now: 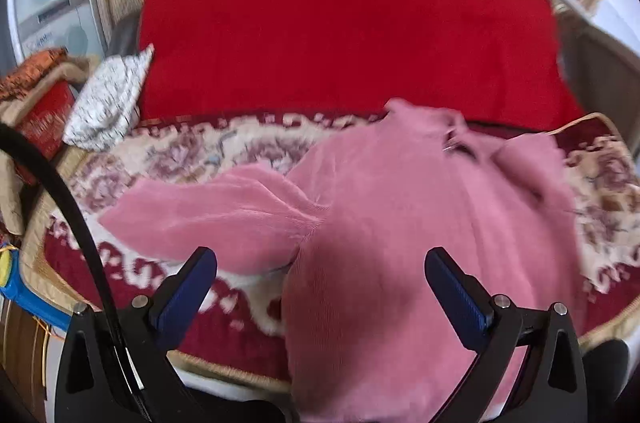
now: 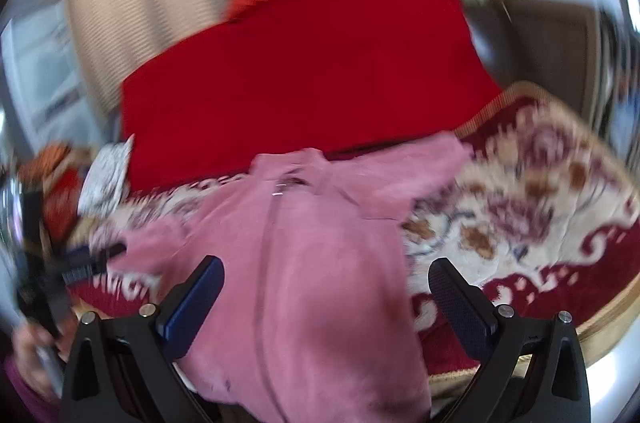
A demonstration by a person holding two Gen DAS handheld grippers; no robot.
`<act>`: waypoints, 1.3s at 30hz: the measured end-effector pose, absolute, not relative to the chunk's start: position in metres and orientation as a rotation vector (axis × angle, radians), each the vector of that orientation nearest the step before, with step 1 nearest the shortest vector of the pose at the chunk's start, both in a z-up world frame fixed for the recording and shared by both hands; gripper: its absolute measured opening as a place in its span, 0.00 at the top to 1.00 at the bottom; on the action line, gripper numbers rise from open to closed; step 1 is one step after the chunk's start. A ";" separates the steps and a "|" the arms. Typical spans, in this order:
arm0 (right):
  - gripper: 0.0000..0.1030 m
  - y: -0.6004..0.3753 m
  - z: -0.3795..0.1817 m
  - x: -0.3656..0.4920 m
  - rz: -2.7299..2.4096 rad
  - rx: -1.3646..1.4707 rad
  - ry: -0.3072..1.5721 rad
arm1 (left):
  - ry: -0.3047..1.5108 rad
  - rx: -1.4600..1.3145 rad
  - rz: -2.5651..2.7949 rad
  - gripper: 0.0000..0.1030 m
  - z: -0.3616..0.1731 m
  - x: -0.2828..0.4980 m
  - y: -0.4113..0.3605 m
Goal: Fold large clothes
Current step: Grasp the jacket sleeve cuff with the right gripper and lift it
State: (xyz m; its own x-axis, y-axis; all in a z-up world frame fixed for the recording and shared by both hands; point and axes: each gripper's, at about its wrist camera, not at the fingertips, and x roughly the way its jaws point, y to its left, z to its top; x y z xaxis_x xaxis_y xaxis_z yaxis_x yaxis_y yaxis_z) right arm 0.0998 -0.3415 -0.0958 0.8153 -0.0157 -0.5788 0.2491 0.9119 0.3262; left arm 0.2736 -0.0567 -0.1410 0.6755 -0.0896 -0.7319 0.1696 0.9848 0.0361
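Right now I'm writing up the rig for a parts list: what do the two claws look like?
Both look alike: the left claw and right claw each have black angular frames with triangular cut-outs and silver round bolt heads. Each finger carries a dark blue ribbed pad. A black cable arcs up beside the left one. Sleeves cannot be judged through the blur.

Our left gripper [image 1: 321,277] has a matte black frame, two fingers faced with ribbed dark-blue pads [image 1: 188,293], and round silver screws [image 1: 140,301] at the finger pivots. A black cable [image 1: 60,191] arcs past its left side. Our right gripper [image 2: 326,295] is built alike: black frame, blue pads [image 2: 194,303], silver screws [image 2: 505,311].
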 end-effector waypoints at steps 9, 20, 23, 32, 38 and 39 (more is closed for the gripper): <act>0.12 -0.523 -0.192 0.223 -0.199 0.906 0.618 | 0.858 0.130 -0.087 0.00 -0.201 0.372 -0.092; 0.28 -0.634 -0.264 0.349 -0.395 1.009 0.665 | 0.913 0.268 -0.108 0.00 -0.250 0.381 -0.116; 0.36 -0.644 -0.277 0.374 -0.417 0.990 0.694 | 0.942 0.189 -0.126 0.00 -0.255 0.386 -0.107; 0.95 -0.622 -0.253 0.405 -0.357 0.750 0.685 | 1.020 0.104 -0.169 0.00 -0.260 0.395 -0.095; 0.96 -0.568 -0.174 0.364 -0.169 0.734 0.517 | 0.897 0.060 -0.085 0.00 -0.232 0.387 -0.079; 0.96 -0.554 -0.161 0.358 -0.138 0.722 0.503 | 0.875 0.051 -0.069 0.00 -0.226 0.385 -0.076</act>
State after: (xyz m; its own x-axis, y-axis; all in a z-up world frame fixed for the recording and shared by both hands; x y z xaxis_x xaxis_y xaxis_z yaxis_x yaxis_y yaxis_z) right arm 0.3579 -0.5539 -0.1612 0.8729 0.0492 -0.4855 0.2903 0.7472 0.5978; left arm 0.3848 -0.0755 -0.2257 0.6393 -0.0399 -0.7680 0.0815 0.9965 0.0161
